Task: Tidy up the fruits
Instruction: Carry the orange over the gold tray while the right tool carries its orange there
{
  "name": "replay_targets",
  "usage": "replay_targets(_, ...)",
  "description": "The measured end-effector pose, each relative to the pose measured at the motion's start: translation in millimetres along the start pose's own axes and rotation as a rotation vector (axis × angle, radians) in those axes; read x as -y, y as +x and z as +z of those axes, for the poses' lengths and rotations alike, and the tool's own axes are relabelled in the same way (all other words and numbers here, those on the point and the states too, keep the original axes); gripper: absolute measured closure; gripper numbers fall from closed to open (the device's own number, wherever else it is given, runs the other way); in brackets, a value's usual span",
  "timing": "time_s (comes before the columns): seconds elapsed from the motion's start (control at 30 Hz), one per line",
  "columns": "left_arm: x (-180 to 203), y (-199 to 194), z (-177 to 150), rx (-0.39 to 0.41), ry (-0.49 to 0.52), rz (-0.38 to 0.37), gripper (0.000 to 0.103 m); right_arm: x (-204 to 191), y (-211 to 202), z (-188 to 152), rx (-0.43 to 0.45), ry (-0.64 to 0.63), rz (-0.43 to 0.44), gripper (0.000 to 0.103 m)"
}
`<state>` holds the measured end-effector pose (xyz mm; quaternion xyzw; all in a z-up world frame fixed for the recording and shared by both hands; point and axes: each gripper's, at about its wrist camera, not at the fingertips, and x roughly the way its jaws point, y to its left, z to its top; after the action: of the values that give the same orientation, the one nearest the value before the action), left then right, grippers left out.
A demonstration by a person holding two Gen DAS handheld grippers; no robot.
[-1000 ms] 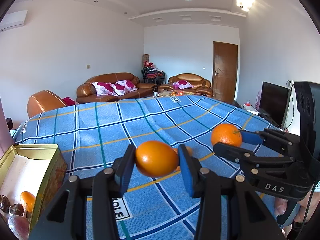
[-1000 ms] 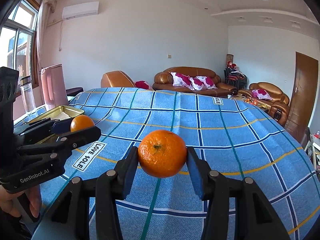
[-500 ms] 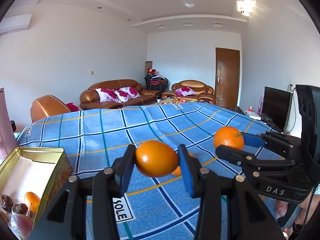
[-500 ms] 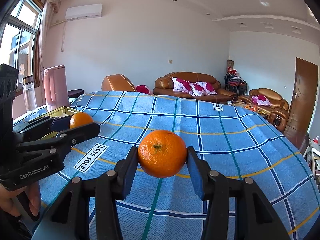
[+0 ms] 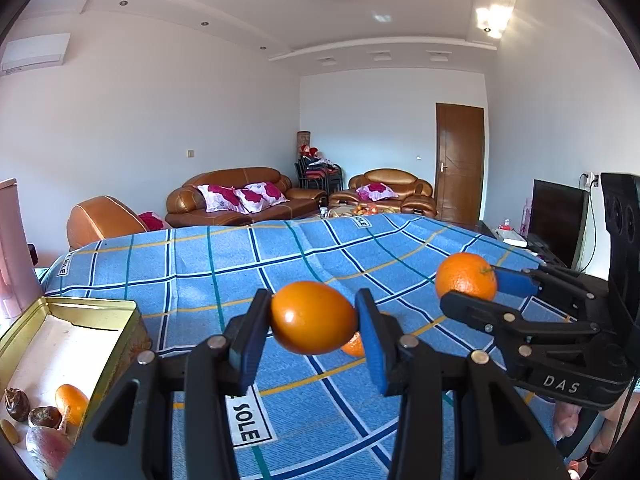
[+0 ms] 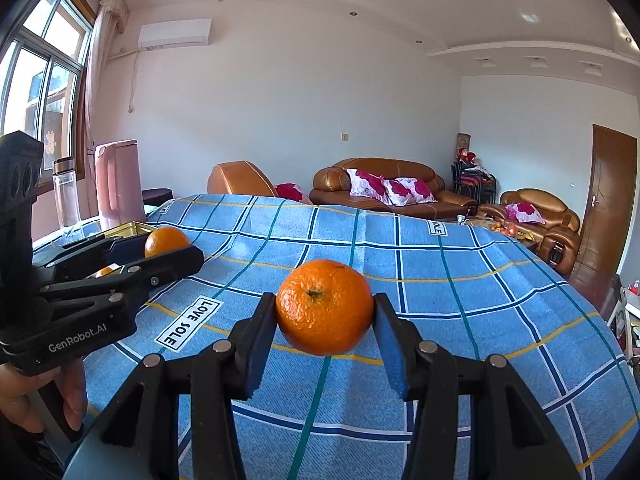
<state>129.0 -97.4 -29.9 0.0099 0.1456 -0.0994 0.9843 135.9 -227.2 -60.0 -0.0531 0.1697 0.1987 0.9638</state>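
Brown leather sofa (image 5: 240, 196), wooden door (image 5: 459, 162), pink jug (image 6: 119, 184) beyond.

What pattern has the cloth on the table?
The cloth is blue with checked lines; the right wrist view shows it best.

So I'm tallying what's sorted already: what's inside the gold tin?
The gold tin holds one orange fruit, two dark brown pieces and a reddish fruit on a white lining. Its near corner is cut off by the frame.
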Motion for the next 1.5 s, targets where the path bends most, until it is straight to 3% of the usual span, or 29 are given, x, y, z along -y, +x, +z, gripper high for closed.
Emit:
replay_targets(0.67, -4, -7, 0, 0.020, -0.016, 0.021, 0.058, -5, -6, 0, 0.032, -0.026, 0.011, 0.053)
replay_targets(1.5, -47, -44, 0, -0.003, -0.035, 0.115, 0.058, -74, 8, 14, -0.007, -0.076, 0.175, 0.053)
